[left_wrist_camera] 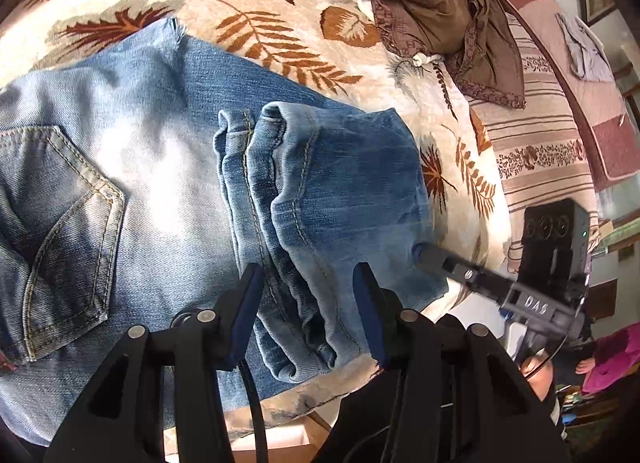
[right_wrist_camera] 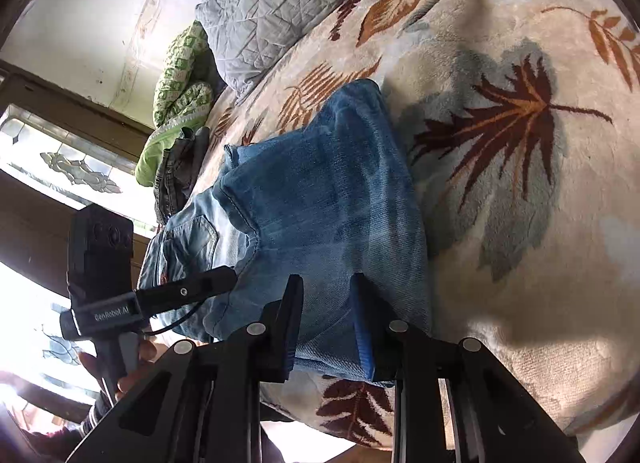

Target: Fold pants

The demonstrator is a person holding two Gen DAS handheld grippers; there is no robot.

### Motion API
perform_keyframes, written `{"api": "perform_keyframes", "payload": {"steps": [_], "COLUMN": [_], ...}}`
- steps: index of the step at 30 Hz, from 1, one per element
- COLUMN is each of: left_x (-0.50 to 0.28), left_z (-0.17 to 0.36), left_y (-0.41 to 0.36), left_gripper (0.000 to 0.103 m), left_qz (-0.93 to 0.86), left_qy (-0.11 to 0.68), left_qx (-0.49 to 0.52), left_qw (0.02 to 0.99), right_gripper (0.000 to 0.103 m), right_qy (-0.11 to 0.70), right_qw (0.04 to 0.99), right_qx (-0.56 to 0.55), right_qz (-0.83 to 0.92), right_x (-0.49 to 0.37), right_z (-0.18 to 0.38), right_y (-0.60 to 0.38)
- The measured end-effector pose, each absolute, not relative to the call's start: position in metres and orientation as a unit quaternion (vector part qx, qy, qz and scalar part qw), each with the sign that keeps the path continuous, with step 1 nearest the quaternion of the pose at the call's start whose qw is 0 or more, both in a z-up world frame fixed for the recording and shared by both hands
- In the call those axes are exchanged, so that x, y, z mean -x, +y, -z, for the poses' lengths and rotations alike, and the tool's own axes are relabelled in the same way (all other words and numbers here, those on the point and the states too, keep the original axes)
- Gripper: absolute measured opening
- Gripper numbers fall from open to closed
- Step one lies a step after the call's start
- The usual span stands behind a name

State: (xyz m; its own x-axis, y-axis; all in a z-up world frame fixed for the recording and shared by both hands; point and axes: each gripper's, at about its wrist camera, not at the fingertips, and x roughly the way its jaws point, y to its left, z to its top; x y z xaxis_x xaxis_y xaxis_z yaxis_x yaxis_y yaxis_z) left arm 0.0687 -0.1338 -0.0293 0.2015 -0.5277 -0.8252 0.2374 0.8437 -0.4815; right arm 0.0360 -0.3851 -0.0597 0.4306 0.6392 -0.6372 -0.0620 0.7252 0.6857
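the left claw point(left_wrist_camera: 308, 303) hangs over the near end of the pants point(left_wrist_camera: 160, 167) with its two blue pads spread apart. the rolled leg ends point(left_wrist_camera: 288, 191) lie between the pads, but the pads do not squeeze them. i think the claw stays here so it can pat the fold flat or grab it again.

the right claw point(right_wrist_camera: 326, 323) is over the darker blue part of the pants point(right_wrist_camera: 320, 203), close to the edge of the bed. its pads are a little apart. the cloth sits between them, but i cannot tell if they pinch it or just rest on it.

the pants lie on the bed, on a soft blanket point(left_wrist_camera: 280, 15) with brown leaves. the legs are already folded back over the top part, so the back pocket point(left_wrist_camera: 68, 231) shows beside the leg ends. it looks like one fold is done and a smaller fold may come next.

farther away, a brown jacket point(left_wrist_camera: 436, 11) lies crumpled on the blanket, well apart from the pants. a grey quilt point(right_wrist_camera: 272, 3) sits at the far end of the bed.
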Motion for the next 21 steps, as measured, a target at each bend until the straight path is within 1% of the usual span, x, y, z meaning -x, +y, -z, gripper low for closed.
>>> {"api": "perform_keyframes", "payload": {"steps": [3,5,7,11,14,15,16,17,19,20,21], "left_x": [-0.067,-0.067,-0.063,-0.049,-0.041,-0.039,-0.038,-0.037,-0.038,-0.038,-0.038], "left_z": [0.020,0.020,0.023,0.036,0.039,0.040,0.041,0.040,0.043,0.045,0.046], "left_y": [-0.127,-0.124,-0.124,-0.130,-0.133,-0.132,-0.131,-0.131,-0.133,-0.133,-0.132], "left_gripper": [0.046,0.051,0.052,0.052,0.051,0.051,0.051,0.051,0.051,0.051,0.051], "left_qz": [0.261,0.271,0.282,0.284,0.281,0.281,0.282,0.283,0.285,0.287,0.287], "left_qy": [0.569,0.568,0.573,0.580,0.572,0.573,0.574,0.574,0.576,0.576,0.576], "left_qx": [0.149,0.179,0.204,0.214,0.201,0.201,0.202,0.201,0.196,0.198,0.201], "left_qw": [0.765,0.757,0.742,0.733,0.744,0.743,0.742,0.742,0.740,0.739,0.739], "right_gripper": [0.033,0.035,0.047,0.048,0.048,0.037,0.001,0.003,0.004,0.007,0.008], "right_qy": [0.446,0.437,0.450,0.483,0.517,0.520,0.522,0.520,0.523,0.544,0.560], "right_qw": [0.821,0.824,0.820,0.807,0.789,0.787,0.780,0.776,0.771,0.758,0.751], "right_qx": [-0.274,-0.266,-0.224,-0.110,-0.005,0.046,0.074,0.072,0.053,0.056,0.077], "right_qz": [-0.228,-0.245,-0.273,-0.320,-0.333,-0.328,-0.337,-0.351,-0.360,-0.356,-0.340], "right_x": [-0.047,-0.063,-0.084,-0.120,-0.136,-0.138,-0.138,-0.138,-0.140,-0.143,-0.144], "right_z": [0.028,0.013,0.004,0.003,0.021,0.027,0.031,0.030,0.032,0.042,0.053], "right_y": [-0.386,-0.378,-0.358,-0.305,-0.263,-0.250,-0.240,-0.233,-0.227,-0.223,-0.221]}}
